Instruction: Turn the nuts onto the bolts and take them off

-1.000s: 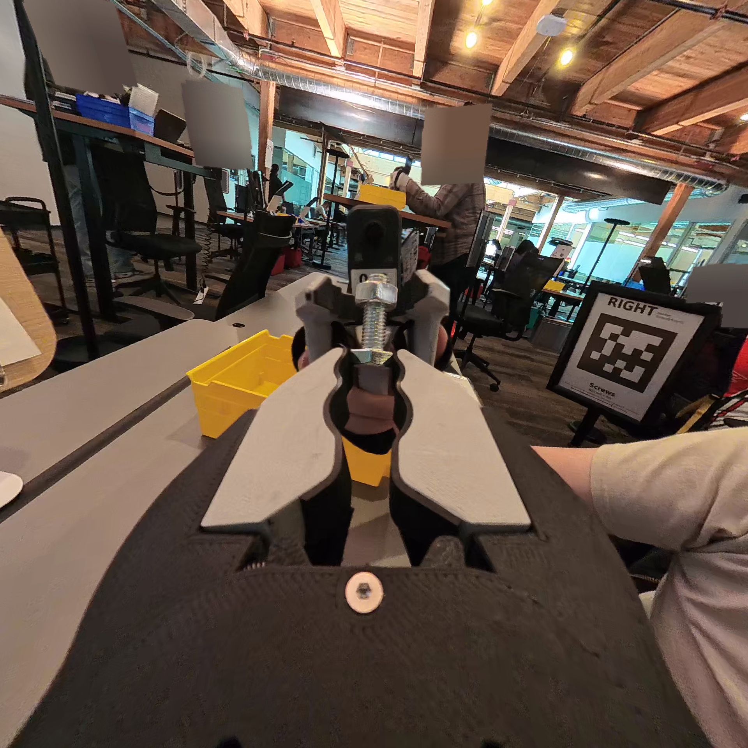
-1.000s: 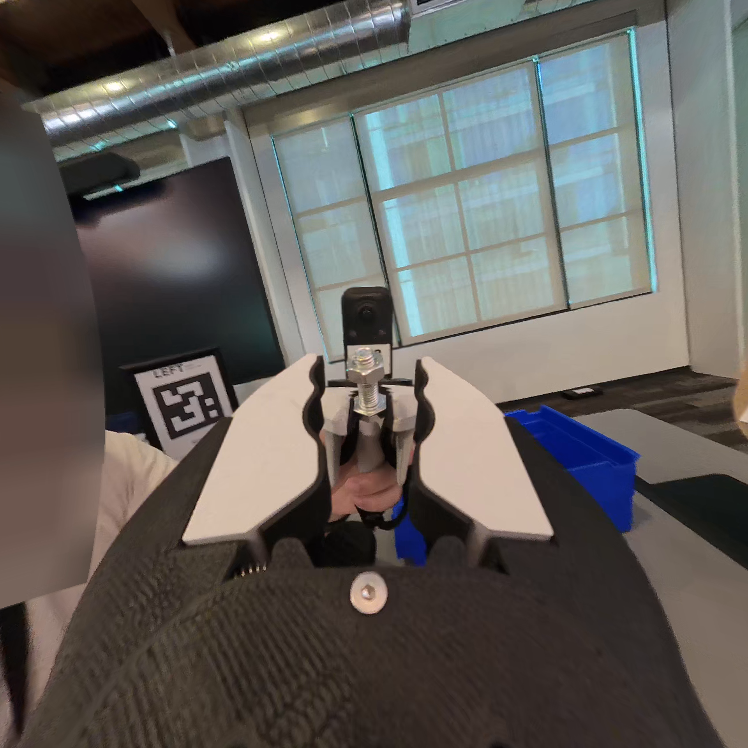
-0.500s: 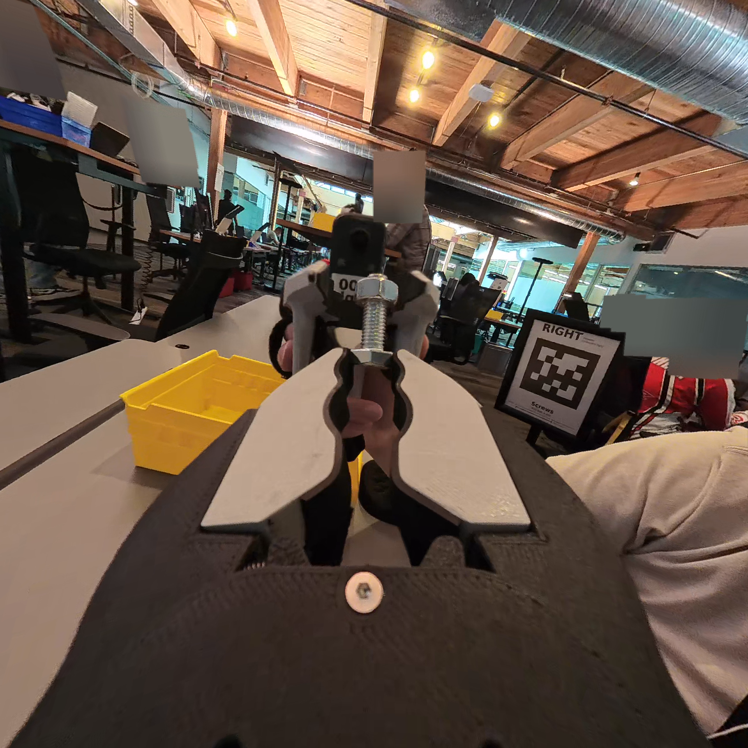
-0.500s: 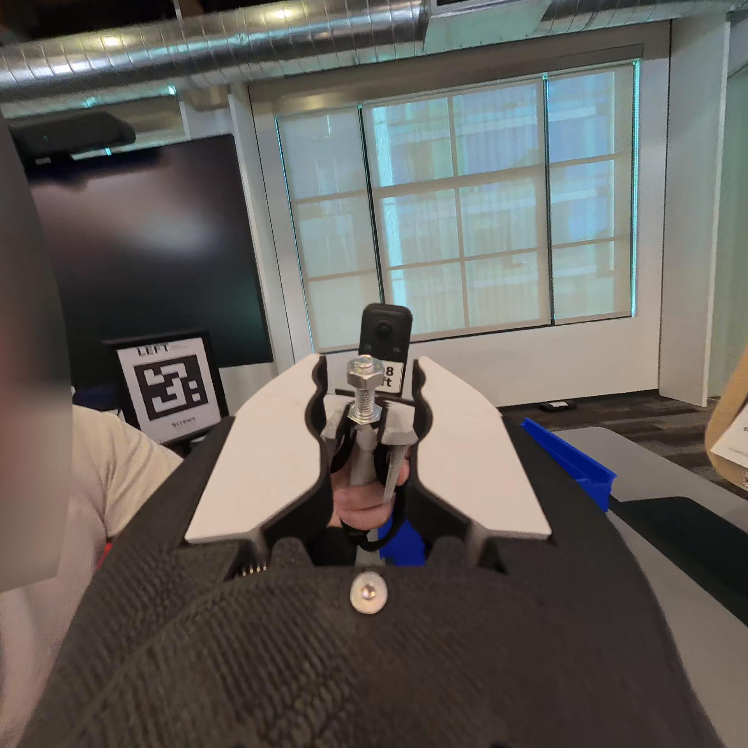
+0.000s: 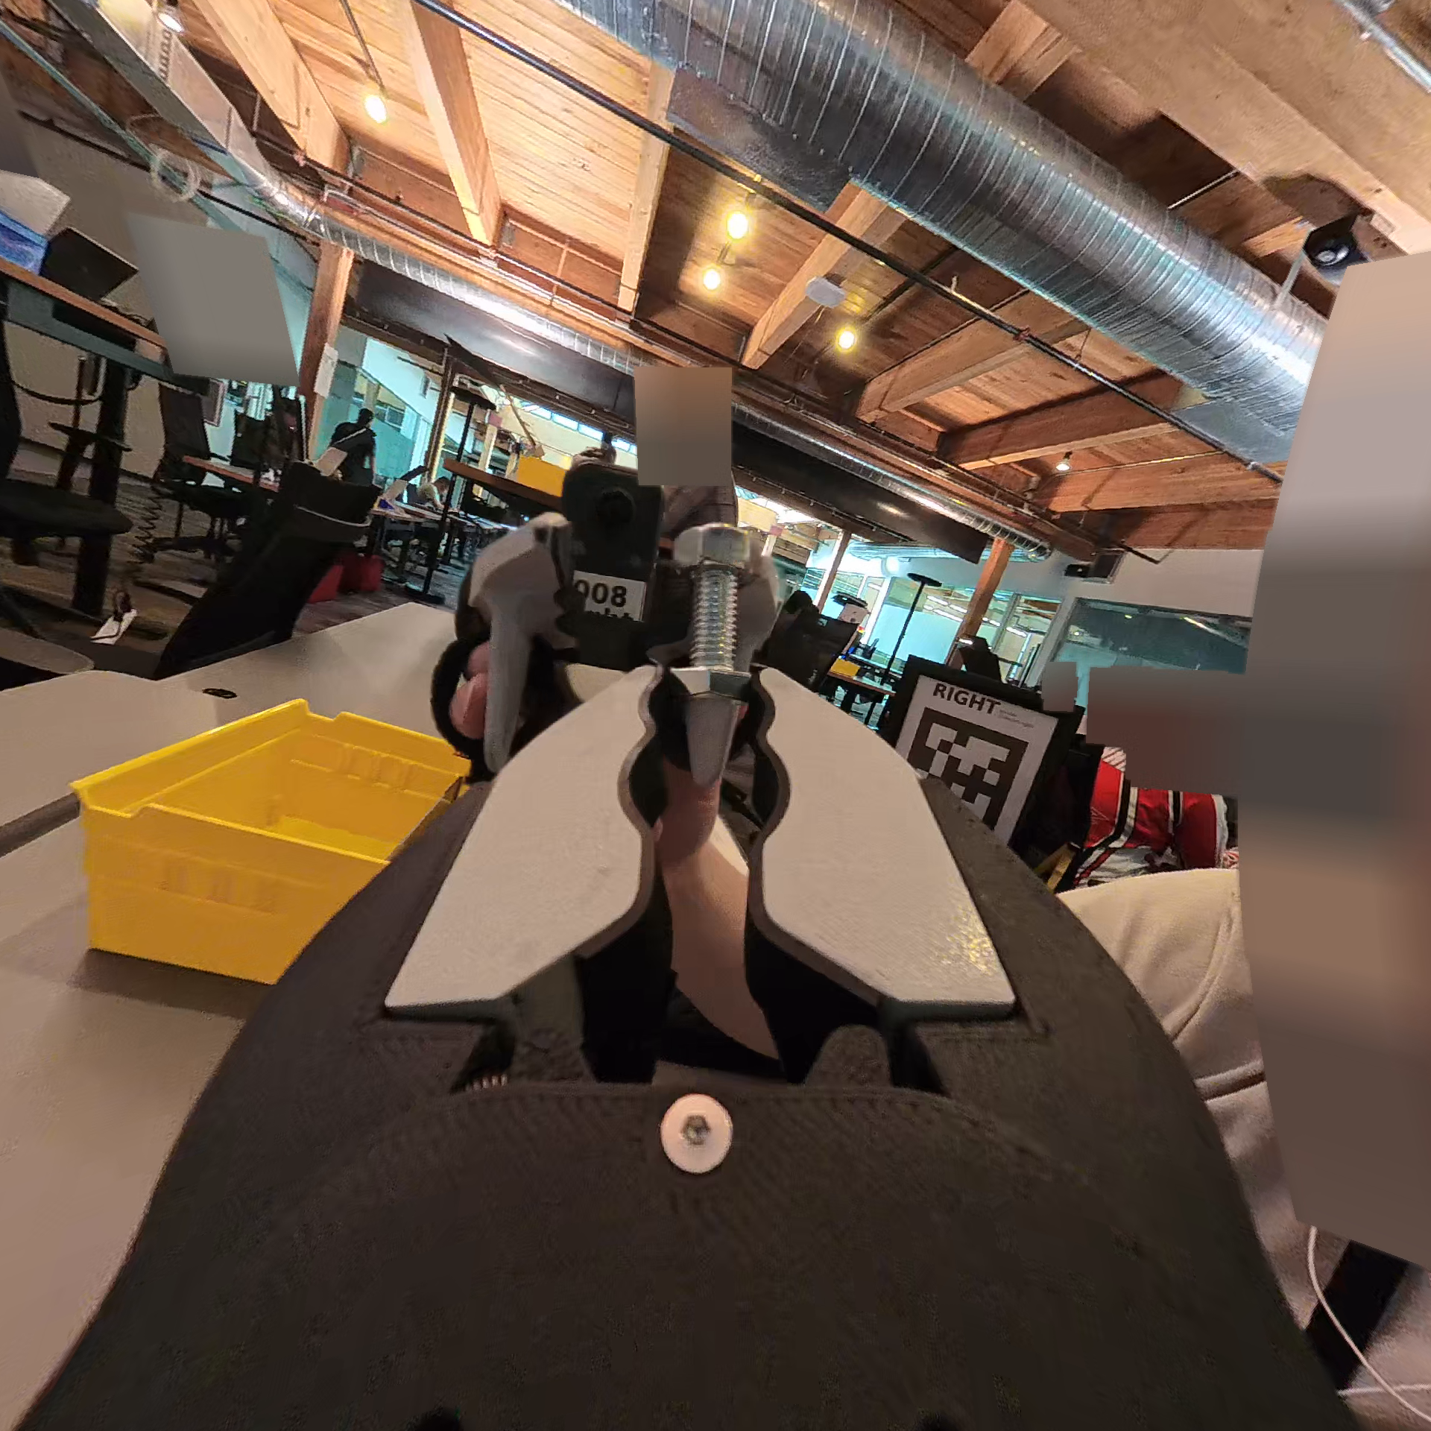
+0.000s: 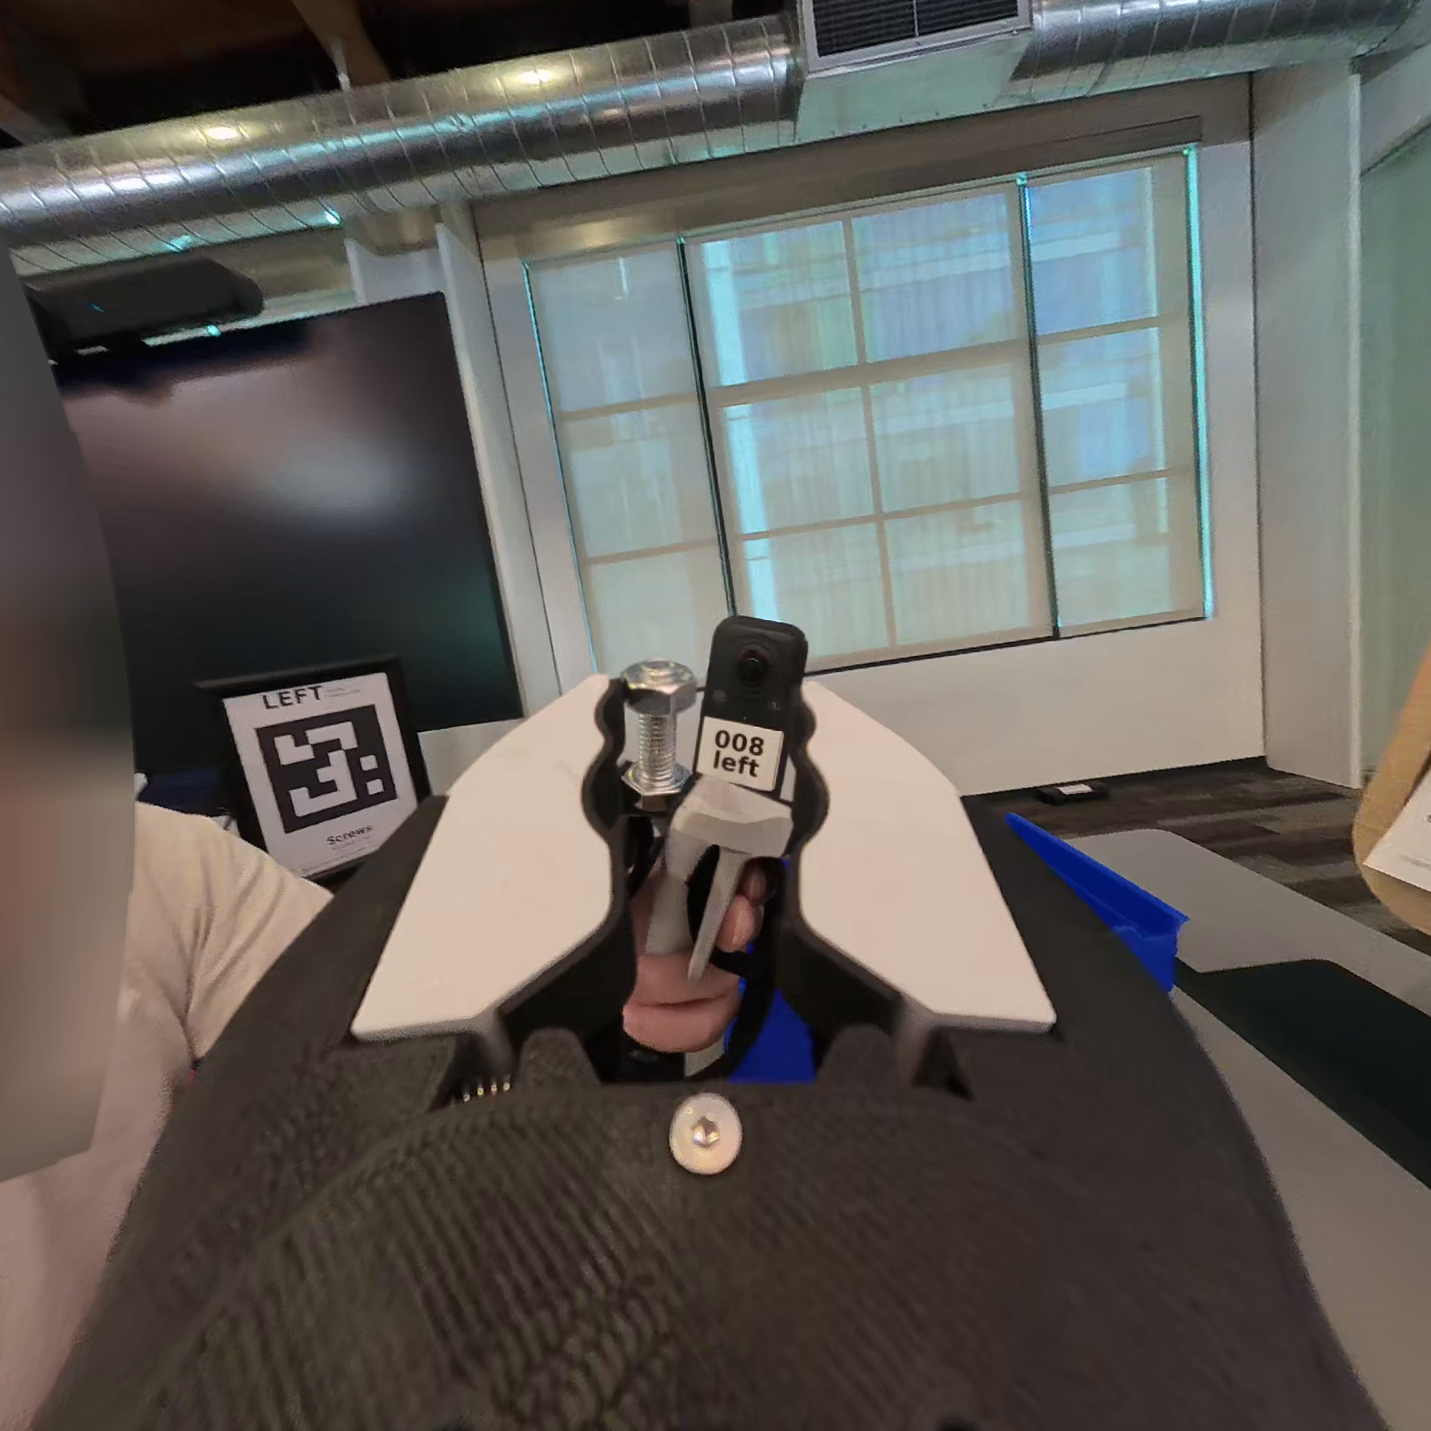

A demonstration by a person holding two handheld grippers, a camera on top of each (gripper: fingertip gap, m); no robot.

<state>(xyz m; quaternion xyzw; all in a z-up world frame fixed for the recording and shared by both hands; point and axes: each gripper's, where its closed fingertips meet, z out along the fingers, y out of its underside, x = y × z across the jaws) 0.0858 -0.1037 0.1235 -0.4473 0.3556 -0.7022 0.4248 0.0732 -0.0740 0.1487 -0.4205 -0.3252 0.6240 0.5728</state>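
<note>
A silver bolt (image 5: pixel 712 612) stands upright, head on top, with a nut (image 5: pixel 716 683) low on its thread. My left gripper (image 5: pixel 708 685) is shut on the nut and holds it in the air. My right gripper (image 5: pixel 635 573) faces it with its jaws apart. One of its fingers is behind the bolt head; I cannot tell if they touch. In the right wrist view the bolt (image 6: pixel 654 728) and the nut (image 6: pixel 654 778) sit by the left fingertip of my open right gripper (image 6: pixel 701 697), off its centre line. The left gripper (image 6: pixel 724 809) shows below them.
A yellow bin (image 5: pixel 232 836) stands on the grey table (image 5: pixel 77 1084) to the left. A blue bin (image 6: pixel 1099 906) is at the right. Framed marker signs (image 5: pixel 976 759) (image 6: pixel 317 766) stand behind. The person's beige sleeve (image 5: pixel 1146 968) is close on the right. Only a small space, under 4 cm, lies between the two pairs of fingers.
The bolt head was centred between the right gripper's fingers. Now the right gripper has shifted sideways and the head is by one finger. Both grippers have tilted up. The left still grips the nut.
</note>
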